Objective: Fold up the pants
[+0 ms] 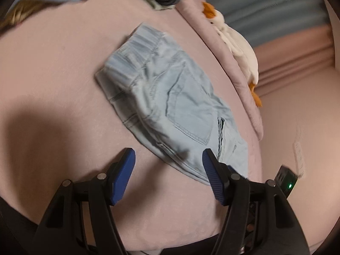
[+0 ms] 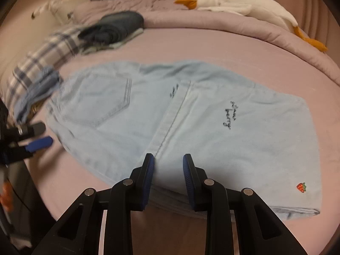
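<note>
The left gripper [image 1: 169, 159] hangs wide open, gripping nothing, at six o'clock of the folded pants [image 1: 170, 106] on the pink bed [image 1: 53, 74]. The right gripper [image 2: 167, 165], partly open, rests on the pants' near edge; a toy goose [image 2: 244, 6] lies at one o'clock.

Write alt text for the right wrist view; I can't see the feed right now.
Light blue pants lie folded on a pink bed, with the open right tongs at their near edge, holding nothing. The left tongs sit at far left; a pile of clothes and a plush goose lie behind.
</note>
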A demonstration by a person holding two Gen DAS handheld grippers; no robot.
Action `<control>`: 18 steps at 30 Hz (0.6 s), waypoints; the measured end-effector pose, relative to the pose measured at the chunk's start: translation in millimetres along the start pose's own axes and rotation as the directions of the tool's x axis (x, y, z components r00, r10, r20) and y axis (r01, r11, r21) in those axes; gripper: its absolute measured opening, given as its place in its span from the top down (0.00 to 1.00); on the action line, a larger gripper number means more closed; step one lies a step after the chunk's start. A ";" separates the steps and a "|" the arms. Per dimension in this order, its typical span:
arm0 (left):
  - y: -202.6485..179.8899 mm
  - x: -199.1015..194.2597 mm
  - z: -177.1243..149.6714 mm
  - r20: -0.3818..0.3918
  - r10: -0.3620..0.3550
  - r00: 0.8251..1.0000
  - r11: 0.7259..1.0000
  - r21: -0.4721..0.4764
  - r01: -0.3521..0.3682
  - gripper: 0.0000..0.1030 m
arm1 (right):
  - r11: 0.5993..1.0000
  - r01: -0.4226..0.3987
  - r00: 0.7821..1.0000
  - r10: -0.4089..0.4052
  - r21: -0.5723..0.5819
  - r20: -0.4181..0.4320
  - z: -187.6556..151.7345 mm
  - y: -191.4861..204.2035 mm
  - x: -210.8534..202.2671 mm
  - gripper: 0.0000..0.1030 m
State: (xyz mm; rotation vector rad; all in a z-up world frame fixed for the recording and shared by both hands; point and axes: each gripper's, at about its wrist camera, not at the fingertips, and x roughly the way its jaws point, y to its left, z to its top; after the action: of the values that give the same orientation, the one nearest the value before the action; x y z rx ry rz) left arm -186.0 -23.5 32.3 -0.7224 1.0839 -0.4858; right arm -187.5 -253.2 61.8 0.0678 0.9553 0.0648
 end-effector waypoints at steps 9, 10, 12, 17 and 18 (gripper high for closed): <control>2.8 5.6 16.0 0.097 -0.020 0.995 0.994 -0.106 0.030 0.37 | 1.000 -0.017 1.000 0.017 0.021 -0.007 0.2 -3.4 -2.1 0.73; 3.8 5.4 17.2 0.109 -0.023 0.994 0.994 -0.106 0.035 0.37 | 1.000 -0.017 1.000 0.017 0.022 -0.007 0.2 -3.4 -1.8 0.73; 2.4 7.2 20.1 0.132 -0.020 0.991 0.995 -0.096 0.033 0.36 | 1.000 -0.020 1.000 0.021 0.024 -0.009 0.2 -4.4 -1.8 0.73; 6.0 9.8 39.3 0.174 -0.015 0.985 0.988 -0.148 0.041 0.36 | 1.000 -0.016 1.000 0.016 0.018 -0.010 0.3 -3.3 -1.3 0.73; 6.2 11.0 43.2 0.179 -0.010 0.984 0.988 -0.152 0.038 0.36 | 1.000 -0.016 1.000 0.016 0.017 -0.010 0.3 -3.3 -1.3 0.73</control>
State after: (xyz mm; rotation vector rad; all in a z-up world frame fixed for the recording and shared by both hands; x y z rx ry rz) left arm -141.9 -14.3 33.1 -0.8996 0.9527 -0.3520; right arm -188.0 -256.6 62.7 0.0914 0.9658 0.0718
